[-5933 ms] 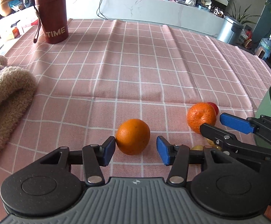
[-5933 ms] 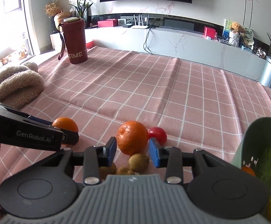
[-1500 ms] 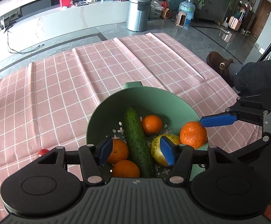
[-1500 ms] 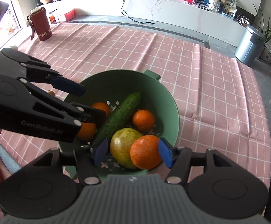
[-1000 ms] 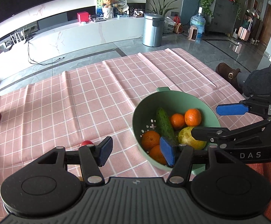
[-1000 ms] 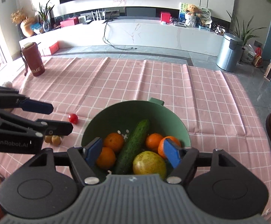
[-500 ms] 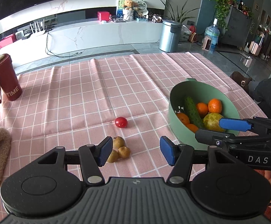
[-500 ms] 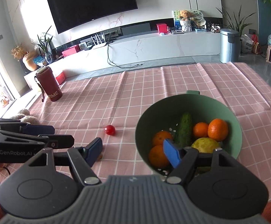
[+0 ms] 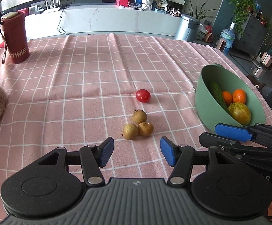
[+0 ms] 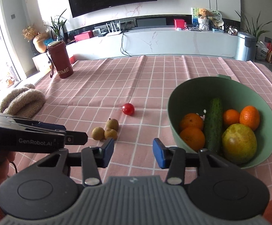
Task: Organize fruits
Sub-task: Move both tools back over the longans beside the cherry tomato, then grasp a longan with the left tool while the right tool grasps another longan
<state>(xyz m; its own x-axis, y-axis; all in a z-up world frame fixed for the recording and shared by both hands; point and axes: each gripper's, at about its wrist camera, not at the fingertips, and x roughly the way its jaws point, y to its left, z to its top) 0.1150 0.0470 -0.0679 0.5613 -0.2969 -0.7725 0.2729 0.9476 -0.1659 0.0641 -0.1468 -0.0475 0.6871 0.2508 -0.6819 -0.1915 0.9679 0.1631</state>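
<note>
Cloth in pink with a white grid [image 9: 91, 78] covers the desk, and most of it lies bare: a wide open stretch runs from the fruit back to the far edge, where a dark red cylindrical flask lettered TIME [image 9: 15, 39] stands at the far left corner. A beige fluffy fabric bundle [image 10: 21, 99] sits at the left edge. The round green plastic bowl [image 10: 175, 101] stands near the right edge, holding four oranges [image 10: 192, 137], a yellow-green round fruit [image 10: 238, 142] and a dark green cucumber [image 10: 212, 123] whose long axis runs from the near rim up toward the far wall of the bowl.

Three small brown round fruits [image 9: 138, 126] lie touching in a cluster on the cloth, just ahead of the left tongs [image 9: 136, 152], roughly centred on their gap. A small red tomato [image 9: 143, 95] lies alone beyond the cluster. The left tongs are spread wide, closing slightly, with nothing between the pads.

The right tongs [image 10: 133, 150] are closing, empty, over bare cloth between cluster and bowl; the cluster sits just ahead to their left.
</note>
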